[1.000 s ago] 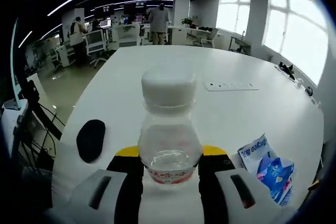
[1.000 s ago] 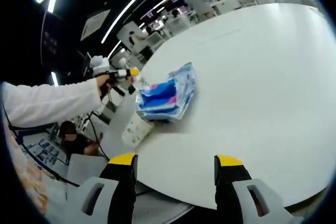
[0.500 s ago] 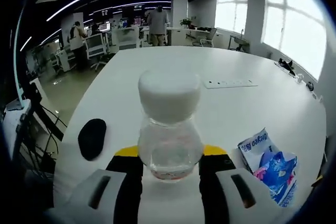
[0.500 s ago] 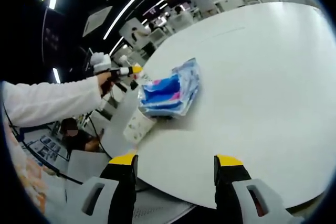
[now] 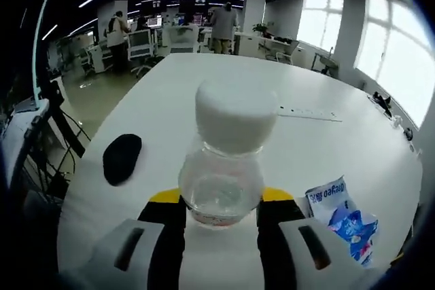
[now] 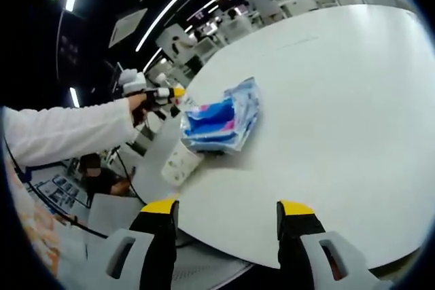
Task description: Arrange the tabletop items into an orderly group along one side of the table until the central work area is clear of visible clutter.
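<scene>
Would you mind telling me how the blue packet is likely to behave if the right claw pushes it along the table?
The packet looks like soft, crinkled plastic lying flat, so it will probably slide and crumple, not roll or tip. It seems light, so a gentle push should do. Its glossy film may slip on the smooth table, so the open right claw should probably push low.

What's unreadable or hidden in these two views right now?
- Bottle base, left gripper view: hidden between the jaws; label print too blurred to read.
- Blue packet, left gripper view: its far end runs into the dark rim.
- White packet, right gripper view: print too small, partly under the blue one.
</scene>
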